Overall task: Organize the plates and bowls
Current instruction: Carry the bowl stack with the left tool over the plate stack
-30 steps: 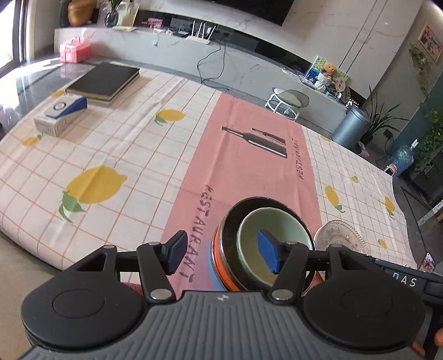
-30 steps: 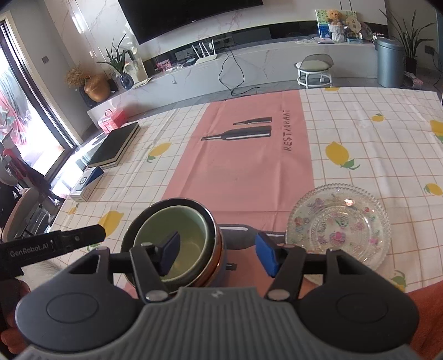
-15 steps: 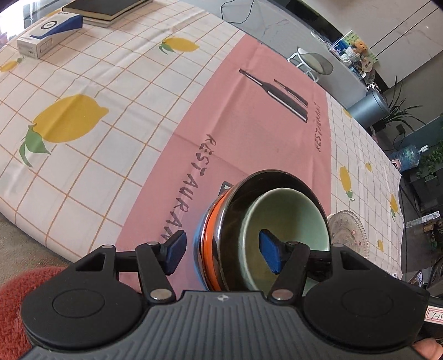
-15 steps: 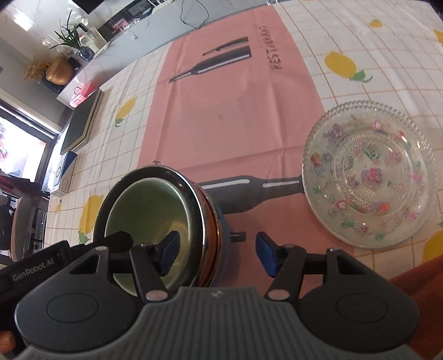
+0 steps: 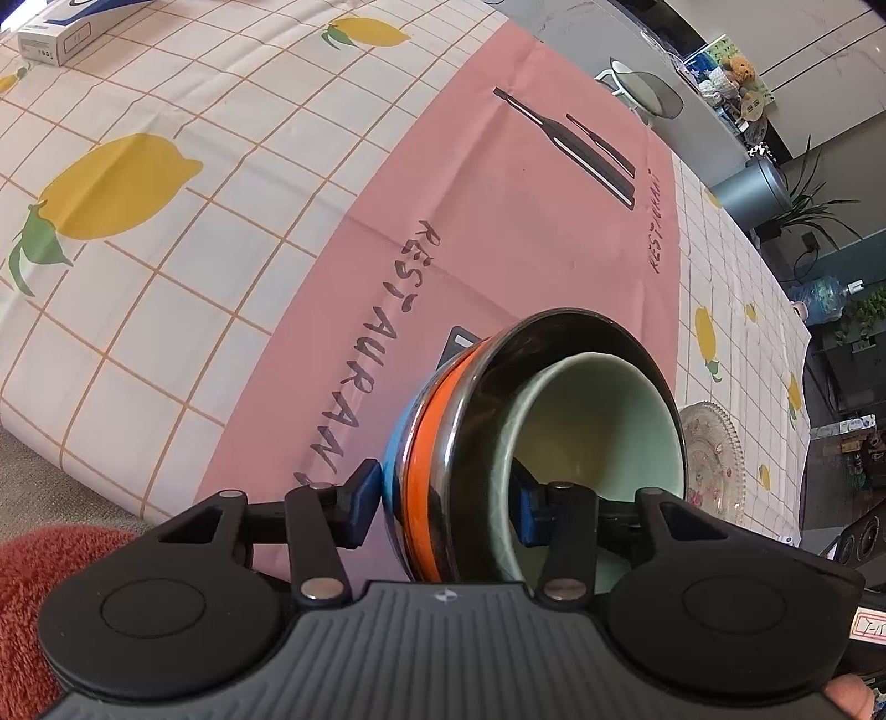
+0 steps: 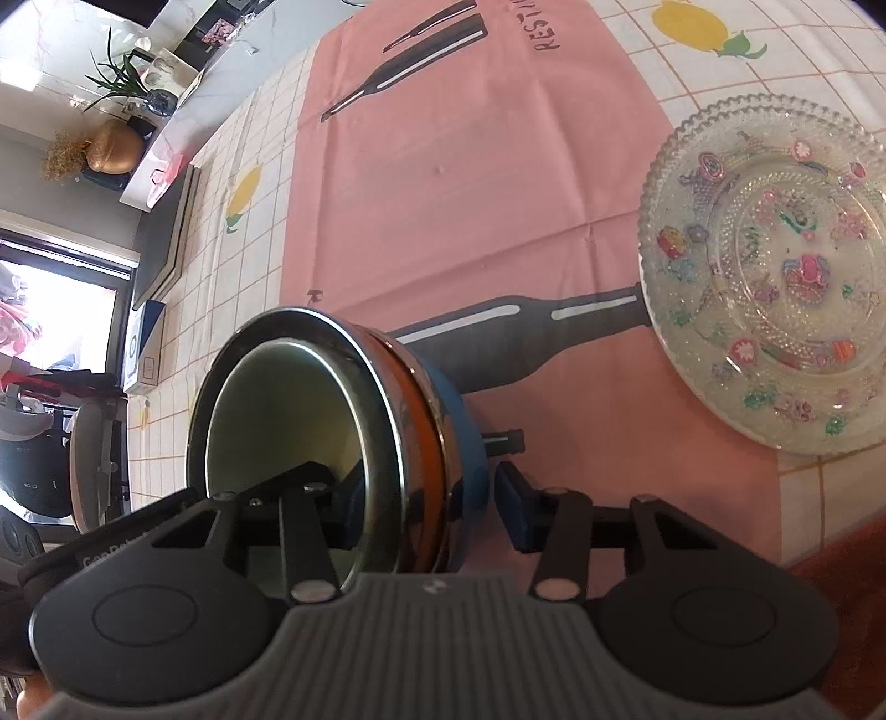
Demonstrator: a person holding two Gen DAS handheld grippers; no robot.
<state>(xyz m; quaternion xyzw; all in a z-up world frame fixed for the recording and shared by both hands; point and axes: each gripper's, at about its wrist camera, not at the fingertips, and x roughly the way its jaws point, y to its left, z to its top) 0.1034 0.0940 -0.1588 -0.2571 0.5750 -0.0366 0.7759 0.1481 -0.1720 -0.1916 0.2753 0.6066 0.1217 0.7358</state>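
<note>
A stack of nested bowls (image 5: 421, 443) stands on the pink strip of the tablecloth: blue at the bottom, then orange, then steel, with a pale green bowl (image 5: 598, 421) inside. My left gripper (image 5: 443, 504) straddles the stack's left wall, jaws closing; the outer pad touches the blue bowl and the inner pad lies against the green bowl's inside. My right gripper (image 6: 429, 504) straddles the opposite wall of the stack (image 6: 459, 421), jaws closing, one pad inside the green bowl (image 6: 277, 410) and the outer pad a sliver off the blue bowl. A patterned glass plate (image 6: 775, 266) lies flat to the right.
The lemon-print tablecloth (image 5: 166, 310) ends at the near edge, low and left in the left wrist view. A blue-and-white box (image 5: 61, 33) and a dark book (image 6: 166, 238) lie far left. The glass plate (image 5: 711, 459) sits close beside the stack.
Both grippers have come down and tipped steeply over the stack's rim. Their jaws have narrowed around opposite walls. The bowls and the plate have stayed put.
</note>
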